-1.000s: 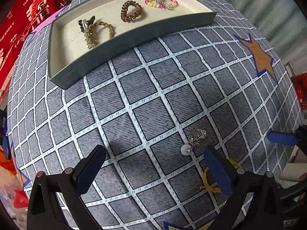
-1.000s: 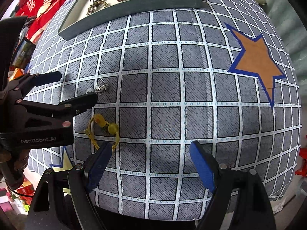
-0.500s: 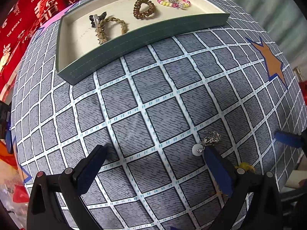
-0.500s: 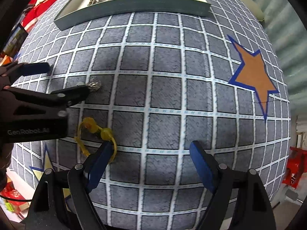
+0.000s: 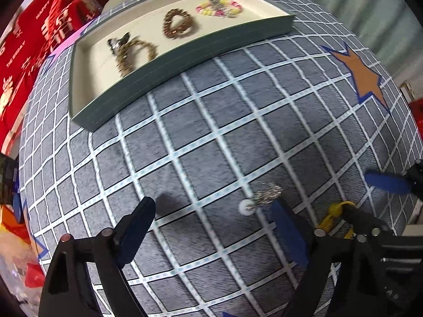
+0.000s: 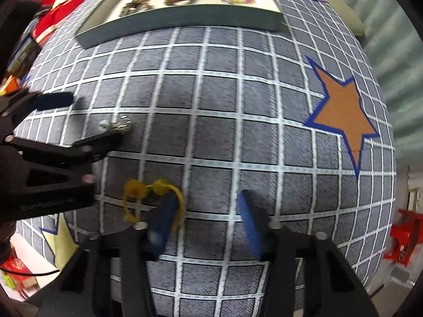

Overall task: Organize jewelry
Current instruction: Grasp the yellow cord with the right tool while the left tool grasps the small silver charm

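Note:
A grey-green jewelry tray (image 5: 185,52) (image 6: 185,18) at the far side of the table holds a beaded brown bracelet (image 5: 134,50), a brown coil hair tie (image 5: 177,23) and a pink-yellow bead bracelet (image 5: 219,8). A silver chain with a white disc (image 5: 261,198) (image 6: 116,126) lies on the cloth just ahead of my left gripper's right finger. A yellow hair tie (image 6: 153,200) (image 5: 333,214) lies at my right gripper's left finger. My left gripper (image 5: 211,227) is open and empty. My right gripper (image 6: 208,219) is open and empty.
The table wears a grey cloth with a white grid (image 5: 211,145) and an orange star (image 6: 341,113) at the right. Red printed fabric (image 5: 31,39) lies beyond the table's left edge. The table edge drops off at the right.
Both grippers have moved forward toward the tray. The right gripper's left finger now reaches the yellow hair tie, and its jaws stand narrower. The left gripper stays open by the chain.

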Demonstrator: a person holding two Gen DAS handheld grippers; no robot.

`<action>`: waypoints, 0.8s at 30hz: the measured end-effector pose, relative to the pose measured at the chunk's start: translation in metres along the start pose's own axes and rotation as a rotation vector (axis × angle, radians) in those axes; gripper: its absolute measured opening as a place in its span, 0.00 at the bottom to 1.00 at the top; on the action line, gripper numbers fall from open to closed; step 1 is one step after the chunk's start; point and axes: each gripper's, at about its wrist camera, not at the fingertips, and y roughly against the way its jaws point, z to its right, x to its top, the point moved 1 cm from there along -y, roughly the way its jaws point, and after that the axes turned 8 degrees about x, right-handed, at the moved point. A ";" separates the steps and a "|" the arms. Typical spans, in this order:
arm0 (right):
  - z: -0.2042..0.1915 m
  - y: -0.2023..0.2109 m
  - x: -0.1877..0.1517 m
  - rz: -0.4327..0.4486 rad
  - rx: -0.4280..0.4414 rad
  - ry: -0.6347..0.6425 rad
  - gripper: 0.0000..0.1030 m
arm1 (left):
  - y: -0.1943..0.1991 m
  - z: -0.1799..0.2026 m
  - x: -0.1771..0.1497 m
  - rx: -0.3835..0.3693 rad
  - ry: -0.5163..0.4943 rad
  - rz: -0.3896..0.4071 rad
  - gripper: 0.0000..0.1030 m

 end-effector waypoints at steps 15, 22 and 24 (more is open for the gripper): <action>0.020 0.034 0.007 0.006 0.130 -0.100 0.02 | 0.021 0.033 0.008 -0.170 0.043 -0.015 0.16; 0.033 0.044 0.027 0.038 0.174 -0.137 0.02 | 0.025 0.001 0.003 -0.270 0.166 -0.033 0.16; 0.039 0.045 0.031 0.045 0.182 -0.144 0.02 | 0.028 -0.006 0.003 -0.279 0.191 -0.027 0.16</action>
